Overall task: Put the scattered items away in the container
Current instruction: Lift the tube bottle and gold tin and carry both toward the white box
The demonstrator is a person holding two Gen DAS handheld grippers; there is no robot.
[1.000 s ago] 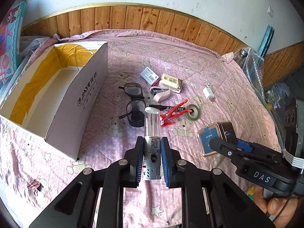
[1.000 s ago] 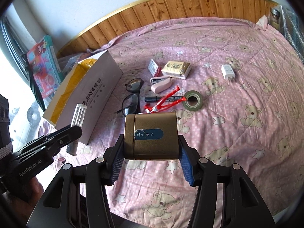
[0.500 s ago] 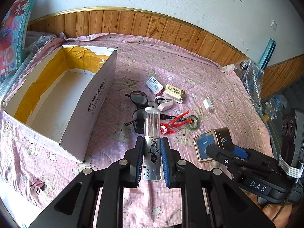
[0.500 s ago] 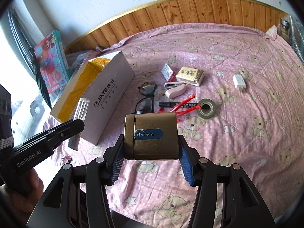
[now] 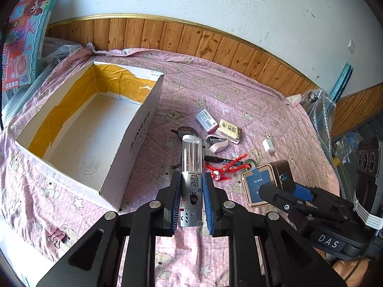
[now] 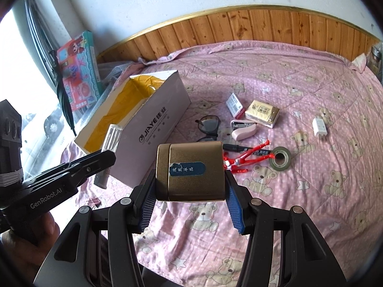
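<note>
Two handheld grippers hover over a bed covered in a pink teddy-bear quilt, each already carrying an item. The left gripper (image 5: 191, 191) is clamped on a slim cylinder (image 5: 191, 167), clear at its upper half and silver with a printed label below, held upright along the fingers. The right gripper (image 6: 190, 191) is closed on a squat gold tin (image 6: 190, 171) with a blue label, gripped across its sides. The container, an open white cardboard box (image 5: 134, 141) with a yellow-taped interior, sits toward the bed's left edge; its inside looks bare. From the left gripper the box opening lies ahead and to the left, close by, so the left hand is the nearer one; the right gripper has farther to travel across. The box's long axis runs away toward the wooden headboard wall. Still loose mid-bed are glasses (image 6: 208, 126), a stapler (image 6: 243, 130), a marker (image 6: 235, 147), a tape roll (image 6: 281, 160), a white charger (image 6: 319, 126) and small packets (image 6: 263, 113).
</note>
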